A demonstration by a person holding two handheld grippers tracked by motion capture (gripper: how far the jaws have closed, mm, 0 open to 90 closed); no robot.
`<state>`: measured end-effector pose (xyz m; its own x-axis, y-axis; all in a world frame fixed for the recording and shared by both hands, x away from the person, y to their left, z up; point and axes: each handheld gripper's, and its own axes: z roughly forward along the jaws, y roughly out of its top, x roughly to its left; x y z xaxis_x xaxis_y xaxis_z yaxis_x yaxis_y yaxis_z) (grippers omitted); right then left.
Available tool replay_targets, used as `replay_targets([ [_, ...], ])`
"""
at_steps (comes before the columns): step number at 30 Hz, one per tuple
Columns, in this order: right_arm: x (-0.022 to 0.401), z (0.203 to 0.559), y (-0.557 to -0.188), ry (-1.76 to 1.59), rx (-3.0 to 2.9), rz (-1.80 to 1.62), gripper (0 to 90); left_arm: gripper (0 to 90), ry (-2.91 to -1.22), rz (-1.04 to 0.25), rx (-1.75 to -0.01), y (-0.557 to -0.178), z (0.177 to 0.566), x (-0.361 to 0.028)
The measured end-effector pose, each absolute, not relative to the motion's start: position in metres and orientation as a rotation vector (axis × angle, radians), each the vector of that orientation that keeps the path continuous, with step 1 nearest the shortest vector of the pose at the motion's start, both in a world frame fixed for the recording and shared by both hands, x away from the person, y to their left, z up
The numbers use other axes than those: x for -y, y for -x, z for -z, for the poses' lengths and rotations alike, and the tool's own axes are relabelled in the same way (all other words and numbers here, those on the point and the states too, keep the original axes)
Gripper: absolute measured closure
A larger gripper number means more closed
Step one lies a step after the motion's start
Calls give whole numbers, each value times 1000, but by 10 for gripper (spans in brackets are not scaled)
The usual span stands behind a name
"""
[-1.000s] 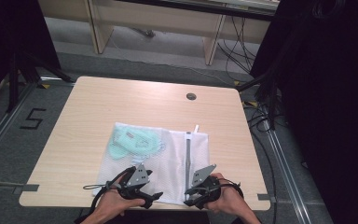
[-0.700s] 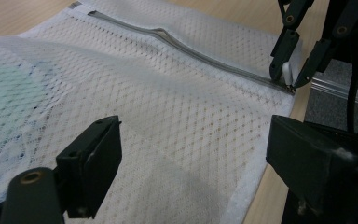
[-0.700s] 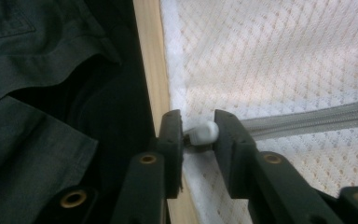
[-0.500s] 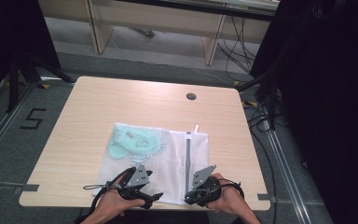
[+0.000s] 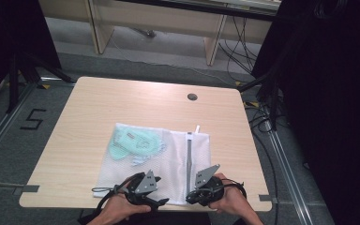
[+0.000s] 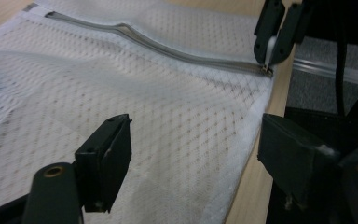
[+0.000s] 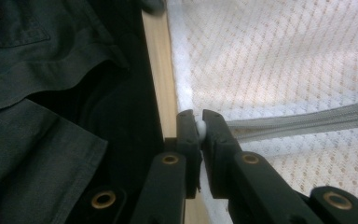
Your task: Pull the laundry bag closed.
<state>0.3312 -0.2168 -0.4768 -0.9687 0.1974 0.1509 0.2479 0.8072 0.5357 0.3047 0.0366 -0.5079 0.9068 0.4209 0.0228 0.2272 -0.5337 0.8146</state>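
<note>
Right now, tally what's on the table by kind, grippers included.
Mesh bag: 1
Zipper with its white pull: 1
Mint green garment inside the bag: 1
Grippers: 2, the left gripper and the right gripper
Total: 5

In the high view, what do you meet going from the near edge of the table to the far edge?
The two grippers, left and right → white mesh bag → green cloth inside it → small round hole in the table.
</note>
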Motion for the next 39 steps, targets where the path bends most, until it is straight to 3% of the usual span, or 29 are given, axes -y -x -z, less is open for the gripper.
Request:
replay_targets([
  [24, 221, 467, -332, 468, 2889, 963, 862, 545, -2159, -155, -334, -298, 515, -4],
  [39, 222, 466, -333, 477, 2885, 998, 862, 676, -2184, -205, -303, -297, 517, 8],
])
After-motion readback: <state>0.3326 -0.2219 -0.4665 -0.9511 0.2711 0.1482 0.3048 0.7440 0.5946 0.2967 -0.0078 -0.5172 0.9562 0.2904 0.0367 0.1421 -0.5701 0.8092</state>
